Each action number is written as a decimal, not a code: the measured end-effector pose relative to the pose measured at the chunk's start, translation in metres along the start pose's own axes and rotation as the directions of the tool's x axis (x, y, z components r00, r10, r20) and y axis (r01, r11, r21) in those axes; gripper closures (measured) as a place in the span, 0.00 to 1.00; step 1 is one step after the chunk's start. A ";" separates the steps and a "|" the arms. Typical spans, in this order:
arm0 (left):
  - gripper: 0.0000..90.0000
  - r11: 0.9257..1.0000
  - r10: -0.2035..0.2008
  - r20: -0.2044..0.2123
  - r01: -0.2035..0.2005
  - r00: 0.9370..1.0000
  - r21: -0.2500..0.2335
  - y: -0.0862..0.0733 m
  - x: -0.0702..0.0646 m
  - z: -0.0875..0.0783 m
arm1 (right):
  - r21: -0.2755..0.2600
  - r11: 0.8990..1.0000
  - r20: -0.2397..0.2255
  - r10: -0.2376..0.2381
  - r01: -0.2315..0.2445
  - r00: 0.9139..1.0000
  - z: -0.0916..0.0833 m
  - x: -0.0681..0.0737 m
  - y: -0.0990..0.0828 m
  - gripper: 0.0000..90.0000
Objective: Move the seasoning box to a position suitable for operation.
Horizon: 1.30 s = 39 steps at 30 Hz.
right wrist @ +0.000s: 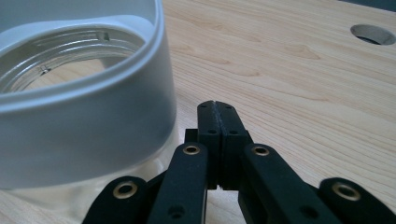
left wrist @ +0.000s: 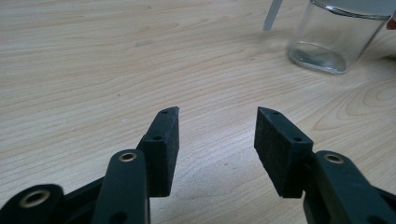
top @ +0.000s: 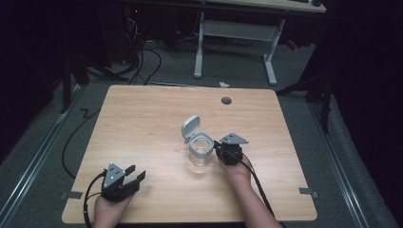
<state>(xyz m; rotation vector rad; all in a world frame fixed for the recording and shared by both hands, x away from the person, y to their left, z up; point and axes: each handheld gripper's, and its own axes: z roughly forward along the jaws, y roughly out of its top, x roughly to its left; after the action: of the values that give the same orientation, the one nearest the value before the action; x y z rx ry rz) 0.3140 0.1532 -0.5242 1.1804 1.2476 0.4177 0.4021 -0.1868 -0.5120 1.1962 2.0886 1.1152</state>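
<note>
A person seated at a wooden table (top: 142, 123) works a hand-held gripper in each hand. The right gripper (right wrist: 217, 122), its jaws pressed fully together with nothing between them, sits just beside a clear glass jar (top: 200, 153), the jar lying to its left and close against its side; whether they touch is hard to tell. The jar's grey collar (right wrist: 88, 121) is open, its hinged lid (top: 190, 127) tipped up on the far side from that gripper. The left gripper (left wrist: 217, 140) rests low near the table's front edge, jaws spread wide and empty, the jar (left wrist: 334, 37) well ahead of it and to its right. A round hole (right wrist: 376, 34) lies beyond the right gripper
</note>
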 end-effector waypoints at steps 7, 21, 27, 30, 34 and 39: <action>0.56 1.000 -0.005 -0.002 0.005 1.000 0.001 0.000 0.002 0.001 | -0.015 1.000 -0.009 -0.018 0.018 1.000 -0.007 0.006 -0.001 1.00; 0.56 1.000 0.005 0.014 -0.005 1.000 0.011 -0.001 -0.002 0.002 | -0.042 0.998 -0.044 -0.043 0.041 0.998 -0.029 0.031 -0.016 1.00; 0.56 1.000 0.004 0.015 -0.004 1.000 0.015 -0.002 -0.002 0.002 | -0.048 0.998 -0.054 -0.043 0.041 0.998 -0.034 0.036 -0.019 1.00; 0.56 1.000 0.005 0.017 -0.005 1.000 0.016 -0.002 -0.003 0.002 | -0.055 0.998 -0.061 -0.037 0.033 0.997 -0.036 0.040 -0.022 1.00; 0.56 1.000 0.006 0.021 -0.007 1.000 0.017 -0.003 -0.004 0.003 | -0.056 0.998 -0.061 -0.045 0.042 0.997 -0.038 0.041 -0.024 0.99; 0.56 1.000 0.002 0.029 -0.003 1.000 0.023 -0.004 -0.006 0.003 | -0.060 0.998 -0.063 -0.036 0.032 0.997 -0.043 0.038 -0.028 0.98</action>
<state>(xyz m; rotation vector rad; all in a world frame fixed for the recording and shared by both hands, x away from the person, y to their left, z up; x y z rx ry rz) 0.3133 0.1456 -0.5247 1.2036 1.2290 0.3880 0.3384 -0.1799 -0.5124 1.1073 2.1006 1.2052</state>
